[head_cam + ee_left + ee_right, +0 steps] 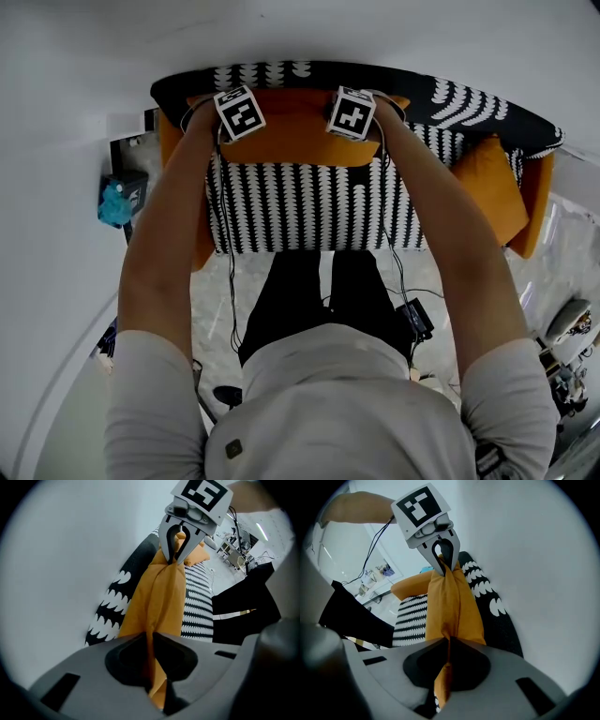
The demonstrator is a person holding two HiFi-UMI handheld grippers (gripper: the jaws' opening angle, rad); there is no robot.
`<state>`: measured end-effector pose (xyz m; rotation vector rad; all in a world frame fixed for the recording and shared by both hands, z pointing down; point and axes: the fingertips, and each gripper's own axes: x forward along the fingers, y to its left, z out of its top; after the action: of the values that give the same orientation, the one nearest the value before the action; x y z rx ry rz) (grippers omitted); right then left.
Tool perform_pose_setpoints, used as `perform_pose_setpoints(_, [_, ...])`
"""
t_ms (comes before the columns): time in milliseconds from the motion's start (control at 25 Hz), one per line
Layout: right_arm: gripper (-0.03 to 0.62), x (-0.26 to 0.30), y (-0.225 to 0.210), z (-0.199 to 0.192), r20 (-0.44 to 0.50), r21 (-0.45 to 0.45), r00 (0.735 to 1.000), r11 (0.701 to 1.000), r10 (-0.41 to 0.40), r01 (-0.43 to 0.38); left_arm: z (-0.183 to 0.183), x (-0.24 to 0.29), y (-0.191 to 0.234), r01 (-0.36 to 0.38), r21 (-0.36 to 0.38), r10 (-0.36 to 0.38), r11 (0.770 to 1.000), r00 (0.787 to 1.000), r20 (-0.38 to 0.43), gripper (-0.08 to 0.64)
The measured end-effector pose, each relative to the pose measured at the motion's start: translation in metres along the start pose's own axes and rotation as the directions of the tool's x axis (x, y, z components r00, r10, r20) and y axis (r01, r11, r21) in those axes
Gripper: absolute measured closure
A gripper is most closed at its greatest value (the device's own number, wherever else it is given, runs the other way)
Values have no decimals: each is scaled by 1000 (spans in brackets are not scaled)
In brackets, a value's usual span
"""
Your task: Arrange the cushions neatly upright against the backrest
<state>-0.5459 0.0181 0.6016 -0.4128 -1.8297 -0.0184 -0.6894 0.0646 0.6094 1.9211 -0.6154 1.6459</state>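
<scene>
An orange cushion (pixel 295 141) stands upright against the black-and-white patterned backrest (pixel 469 103) of the sofa, above the striped seat (pixel 309 206). My left gripper (pixel 241 122) pinches its top edge near the left corner, and the fabric (pixel 159 602) runs between the jaws. My right gripper (pixel 352 120) is shut on the same top edge (pixel 452 606) near the right corner. Each gripper view shows the other gripper across the cushion: the right gripper (pixel 176 557) and the left gripper (pixel 444 566). A second orange cushion (pixel 487 178) leans at the sofa's right end.
The sofa has orange side panels (pixel 539 211). A white wall rises right behind the backrest. Left of the sofa, a blue object (pixel 117 202) sits on a dark stand. Cables and a small black box (pixel 415 319) hang by the person's legs, and clutter (pixel 572 323) lies at the right.
</scene>
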Motion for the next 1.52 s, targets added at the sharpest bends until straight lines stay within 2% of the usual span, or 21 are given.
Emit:
perform_pose_setpoints(280, [558,-1,-9,-2,9,33,1000,999,-28,28,1,-1,0,-6,-12,6,1000,1000,16,488])
perform_pose_setpoints(400, [519,-2,-5,2,30,52,999,999,-17,16,2,-7,0,-14,-33,15,999,999,34,458])
perform_pose_setpoints(600, [451,-17,-4,7,86,91,994,994,-72,64,9,-25,-4,-37,-121,52,992,992,117,410])
perform_pose_setpoints(720, [451,-33,5,11,140,128,984,987,-110,92,12,-40,-10,-66,-182,98,981,980,172,403])
perform_pose_setpoints(880, [451,-58,10,19,234,202,955,970,-180,133,25,-70,-16,-102,-293,186,951,943,276,403])
perform_pose_setpoints(1080, [451,-97,29,26,323,309,914,940,-246,144,39,-111,-43,-95,-421,268,902,889,372,403])
perform_pose_setpoints(1200, [452,-121,48,33,372,331,891,934,-261,136,45,-133,-60,-79,-490,309,868,858,410,405])
perform_pose_setpoints(1320, [453,-150,63,42,409,331,863,929,-297,163,50,-159,-74,-88,-543,364,835,829,424,405])
perform_pose_setpoints(1400, [473,-173,73,47,440,332,831,922,-340,201,55,-179,-85,-84,-583,404,808,799,445,408])
perform_pose_setpoints(1520, [497,-207,88,53,488,339,775,905,-402,256,64,-211,-102,-64,-639,467,766,739,486,415])
